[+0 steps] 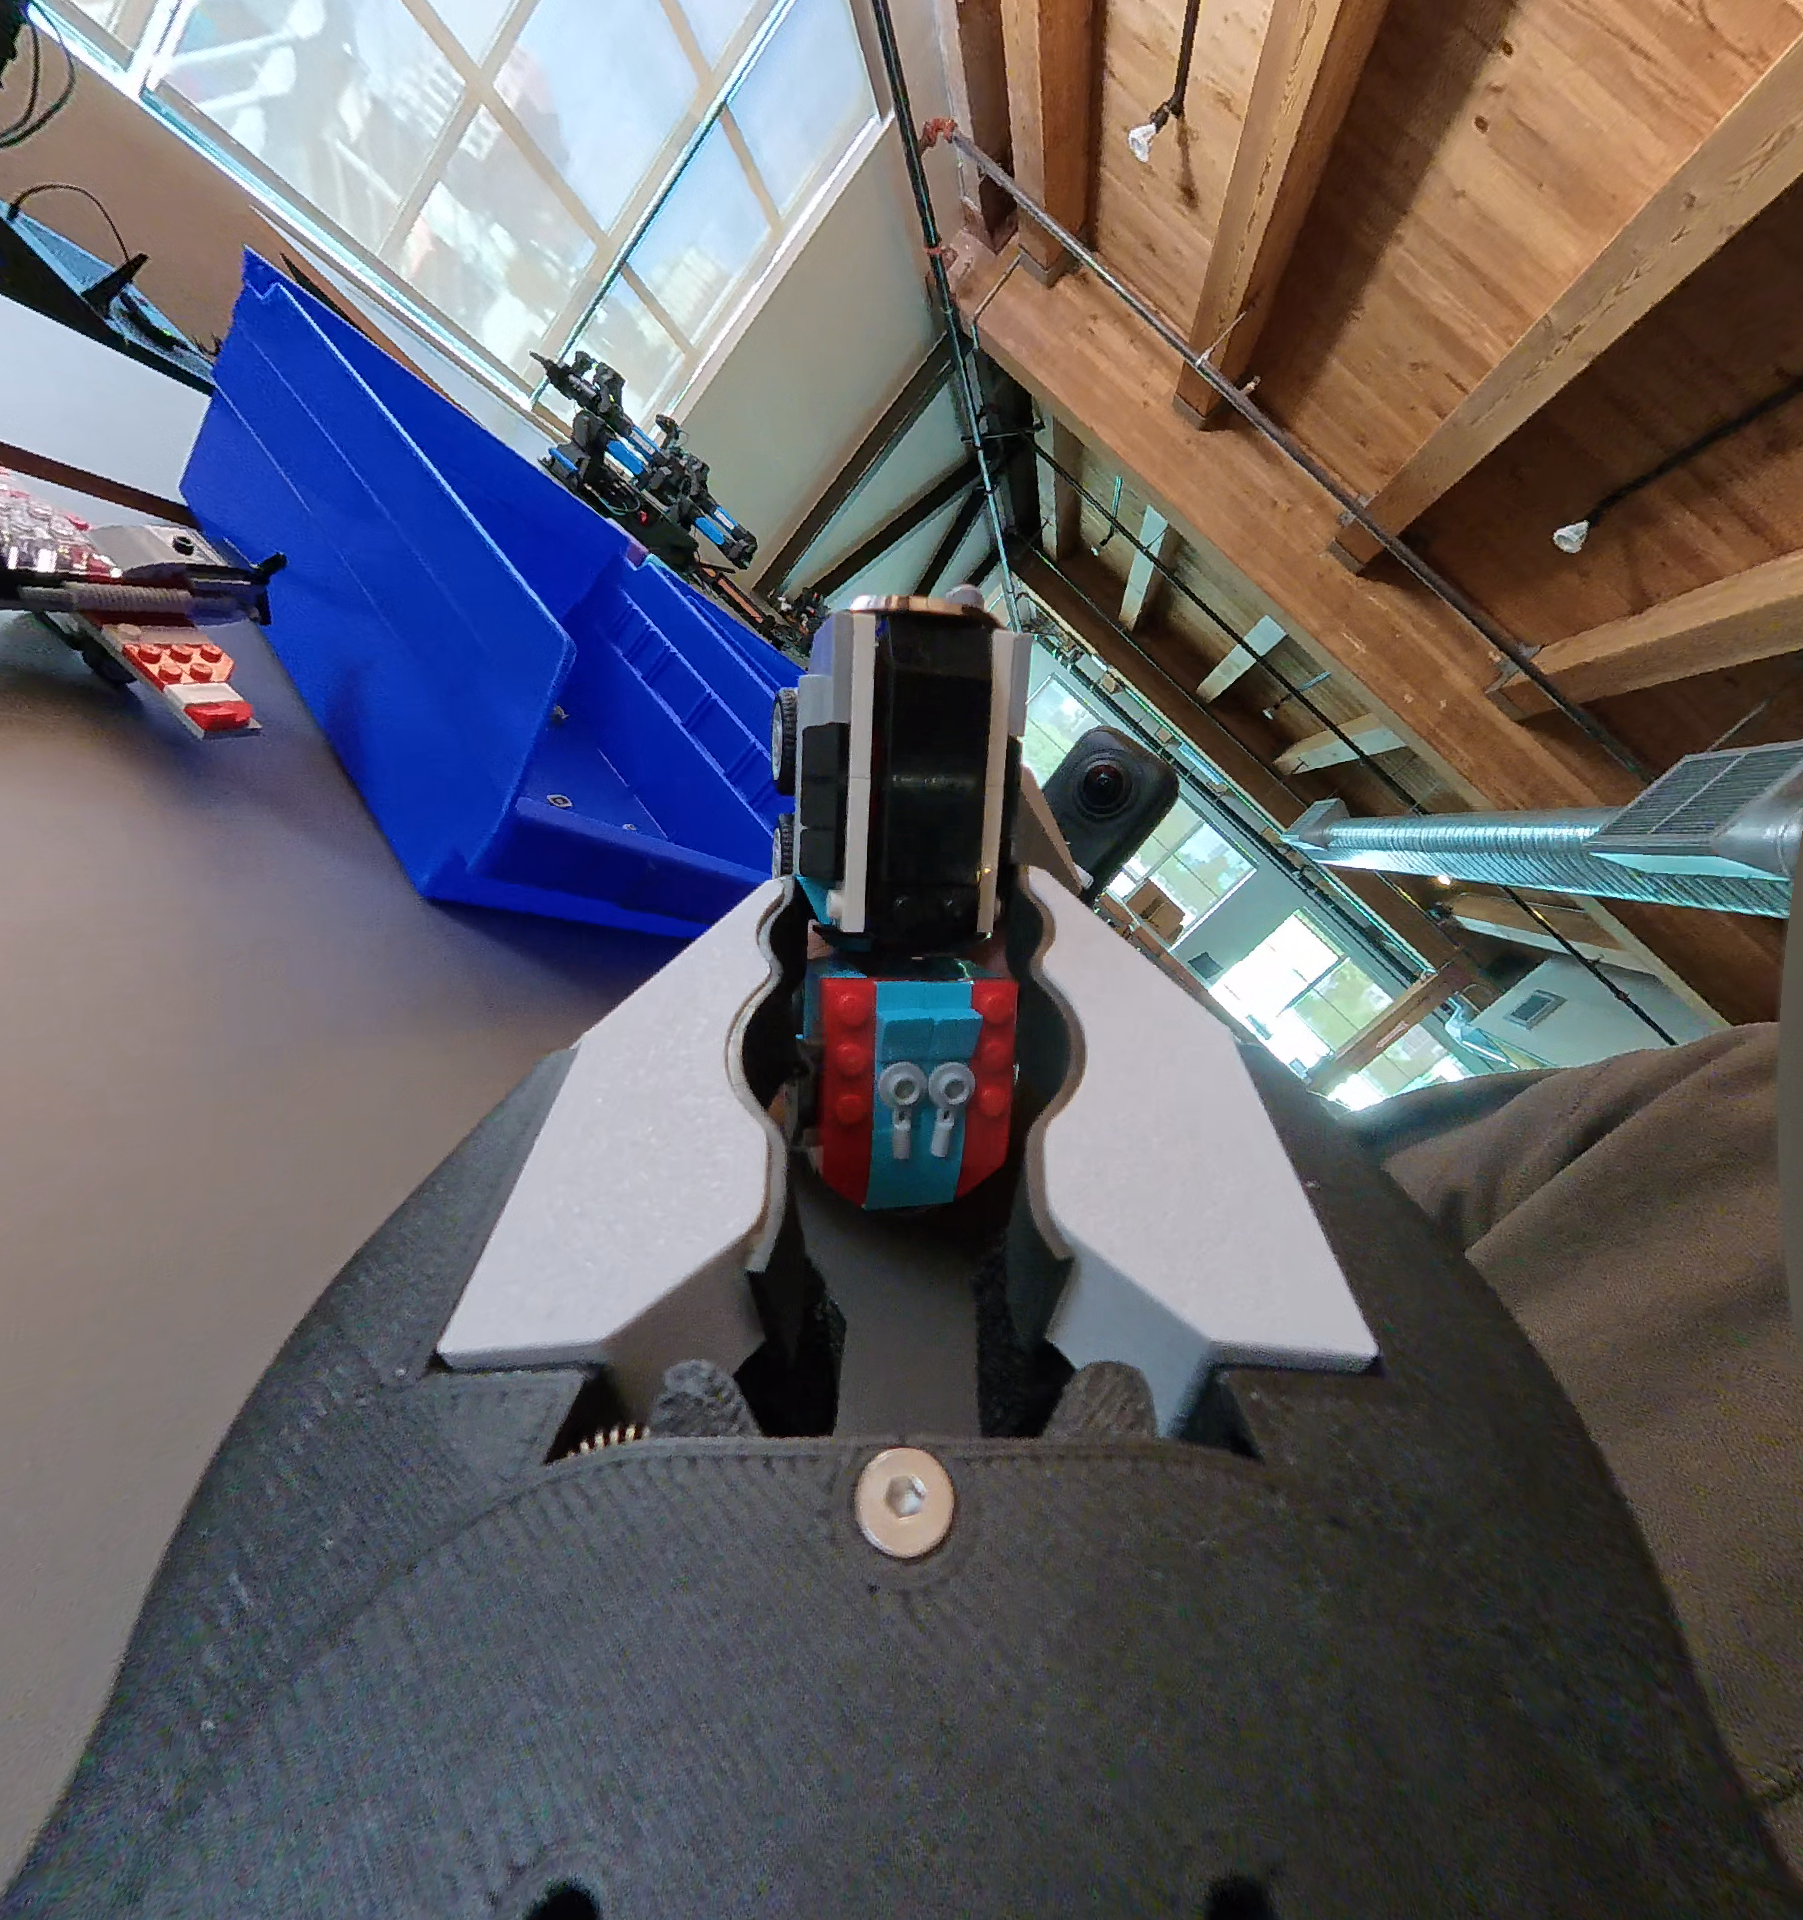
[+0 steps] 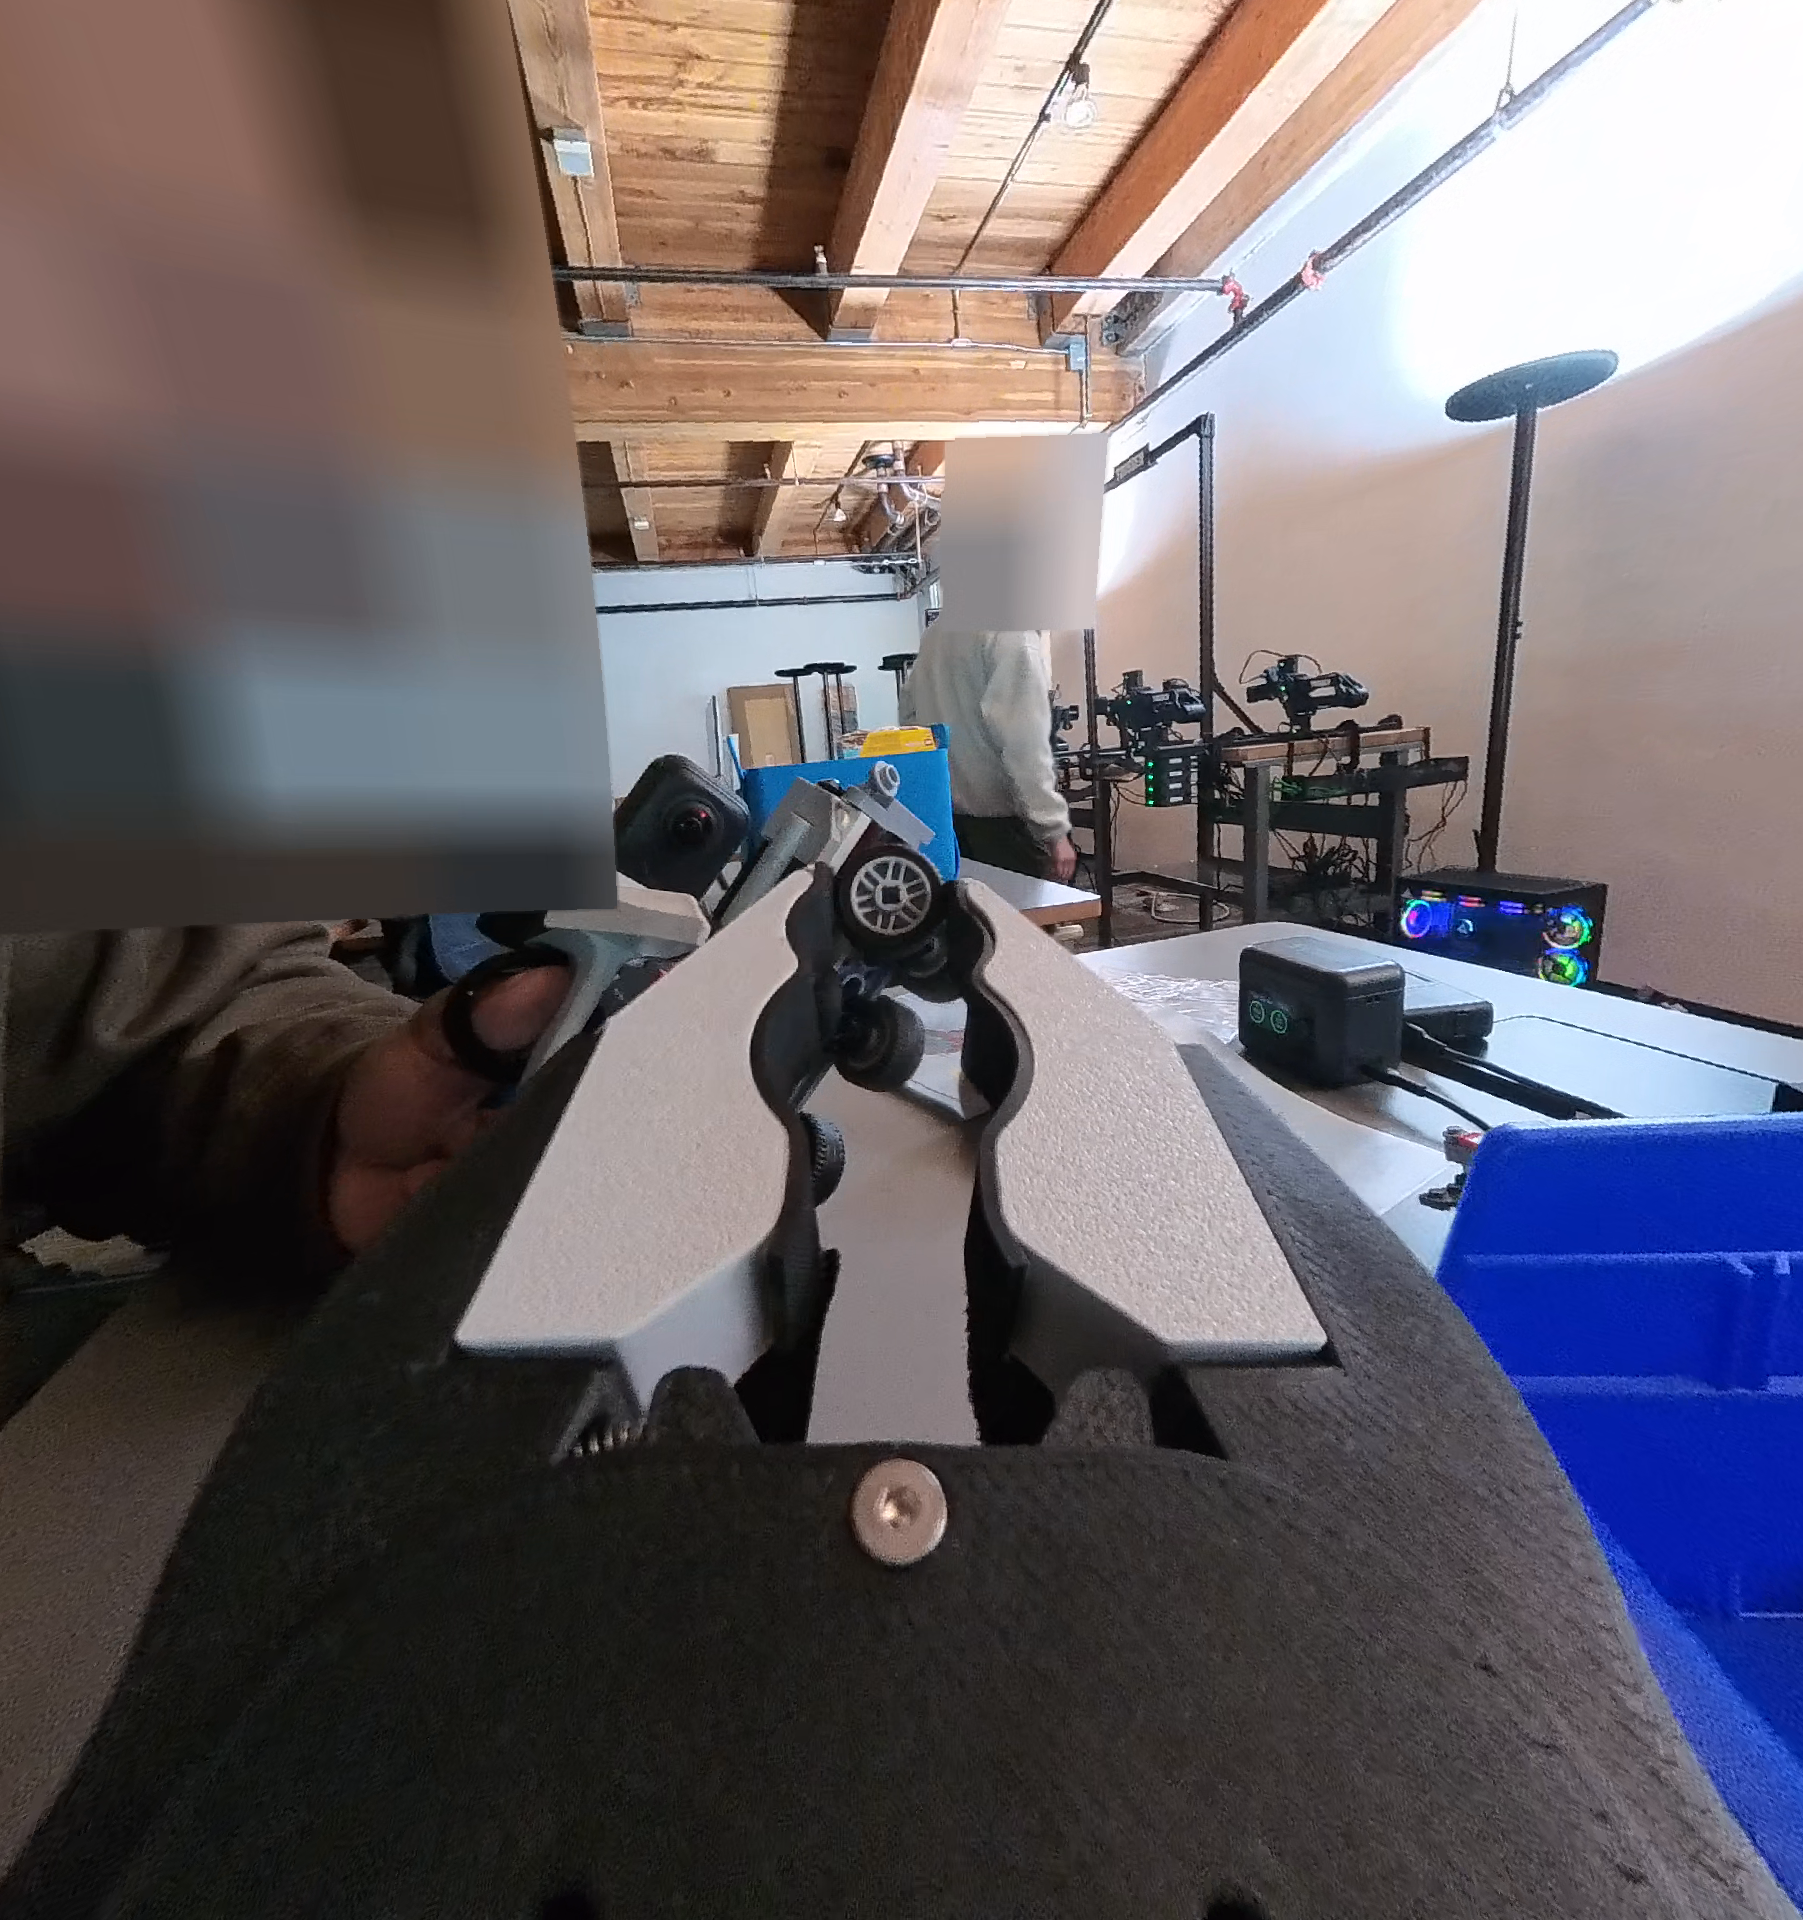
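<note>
Care with squeeze matters here: the left claw [image 1: 902, 914], at frame centre, clamps a brick-built toy car [image 1: 902, 831] by its red-and-teal end, while the right claw [image 2: 892, 925] grips narrowly on its wheel [image 2: 892, 896]. I'd hold both steady, well above the desk [image 1: 149, 1039] and blue bin [image 1: 409, 623].

Toy car's underside [image 2: 871, 997] half hidden between the tongs; blue bin [image 2: 1655, 1382] cut off at right.
</note>
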Available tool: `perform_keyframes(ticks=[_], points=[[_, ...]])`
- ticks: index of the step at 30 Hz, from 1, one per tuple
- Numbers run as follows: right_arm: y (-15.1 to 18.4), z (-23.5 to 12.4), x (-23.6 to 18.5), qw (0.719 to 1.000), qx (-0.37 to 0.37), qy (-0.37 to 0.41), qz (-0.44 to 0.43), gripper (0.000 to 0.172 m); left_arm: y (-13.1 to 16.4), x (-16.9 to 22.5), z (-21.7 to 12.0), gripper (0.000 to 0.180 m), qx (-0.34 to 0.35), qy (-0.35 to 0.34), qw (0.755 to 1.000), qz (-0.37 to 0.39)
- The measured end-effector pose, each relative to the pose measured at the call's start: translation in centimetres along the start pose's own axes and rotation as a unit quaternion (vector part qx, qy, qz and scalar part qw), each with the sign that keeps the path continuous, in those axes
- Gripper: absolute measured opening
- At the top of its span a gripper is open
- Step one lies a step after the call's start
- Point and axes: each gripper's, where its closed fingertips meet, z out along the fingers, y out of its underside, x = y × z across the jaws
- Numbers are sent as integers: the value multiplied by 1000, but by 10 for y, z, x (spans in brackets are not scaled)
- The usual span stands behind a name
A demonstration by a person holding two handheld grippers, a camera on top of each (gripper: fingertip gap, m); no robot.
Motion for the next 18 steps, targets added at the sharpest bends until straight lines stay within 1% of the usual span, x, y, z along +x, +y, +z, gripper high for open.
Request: perform_keyframes(ticks=[18], points=[[5,3,-5,999,-16,5,-32,22,2,-3,0,39,-4,-16,1000,6]])
